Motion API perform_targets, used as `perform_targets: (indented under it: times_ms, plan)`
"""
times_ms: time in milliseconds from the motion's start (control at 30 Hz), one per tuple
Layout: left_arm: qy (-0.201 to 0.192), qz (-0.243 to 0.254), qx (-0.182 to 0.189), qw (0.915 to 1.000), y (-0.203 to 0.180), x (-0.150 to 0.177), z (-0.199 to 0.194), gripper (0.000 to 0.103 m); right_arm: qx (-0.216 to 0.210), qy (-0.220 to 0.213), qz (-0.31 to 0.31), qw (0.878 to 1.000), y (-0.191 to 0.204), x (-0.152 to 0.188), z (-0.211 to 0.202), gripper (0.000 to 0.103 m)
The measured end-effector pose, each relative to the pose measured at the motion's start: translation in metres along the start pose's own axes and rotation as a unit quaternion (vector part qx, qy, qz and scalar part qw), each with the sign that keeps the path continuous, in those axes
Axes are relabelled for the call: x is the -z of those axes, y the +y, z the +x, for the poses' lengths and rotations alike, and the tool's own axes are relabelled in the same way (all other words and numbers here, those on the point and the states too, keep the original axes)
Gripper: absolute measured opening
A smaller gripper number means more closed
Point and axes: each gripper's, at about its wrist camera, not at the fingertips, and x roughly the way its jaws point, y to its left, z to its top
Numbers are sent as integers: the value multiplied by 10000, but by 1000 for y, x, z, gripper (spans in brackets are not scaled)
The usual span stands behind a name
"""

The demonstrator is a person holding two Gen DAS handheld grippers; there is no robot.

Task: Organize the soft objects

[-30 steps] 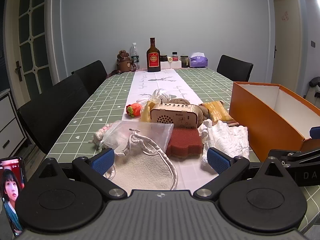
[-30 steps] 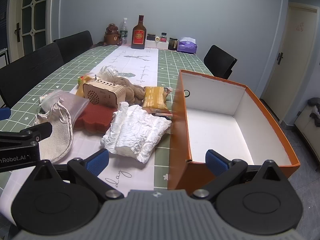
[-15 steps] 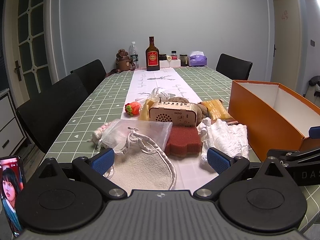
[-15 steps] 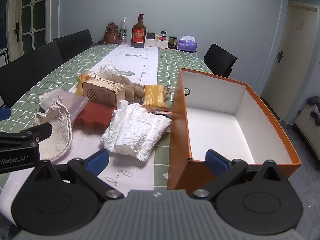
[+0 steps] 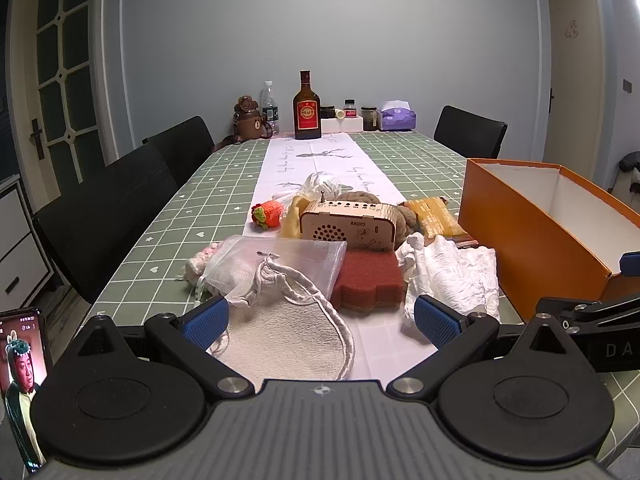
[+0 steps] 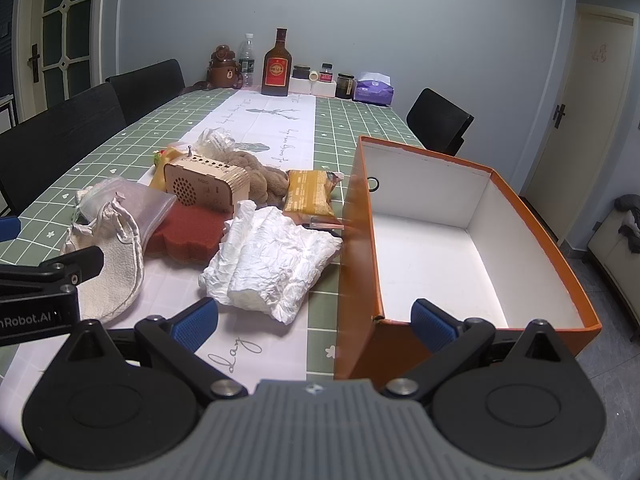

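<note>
Soft things lie in a heap on the bench ahead of me, none yet put away, so I judge the job barely begun. Nearest, both my tongs are spread wide and hold nothing: the left tongs hang over the near edge of the beige drawstring pouch, the right tongs straddle the near left corner of the orange box.

Just past the pouch lies a sheer mesh bag, partly over it, with a small pink knitted piece at its left. To the right sit the red sponge and, touching it, the crumpled white bundle, which lies just beside the box's left wall. Farther back stand a wooden radio, hard and in my view not for sorting, a brown plush behind it, a yellow snack packet, a knitted strawberry and a clear plastic bag.

The box is empty, its white floor bare, so everything soft is left to move. Its near wall stands high, so each piece must be lifted over the rim. The bench's right edge runs close by the box; the far half of the bench is open up to the bottles at the wall.
</note>
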Motion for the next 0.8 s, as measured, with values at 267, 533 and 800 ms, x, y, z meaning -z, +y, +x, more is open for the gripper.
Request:
perform_targets:
  times_ms: [267,533,800]
  plan:
    - [0,16,-13,10000,1,1,0,103,6,-1,-2,10000,0,0,0,100]
    - [47,-19,-17,10000,4,1,1,103,30,-10,-31,10000,1,0,1,101]
    - [-83,-60,221,9997,12,-1,3,103,-122,-252,-94,9996,7,-1,4,100]
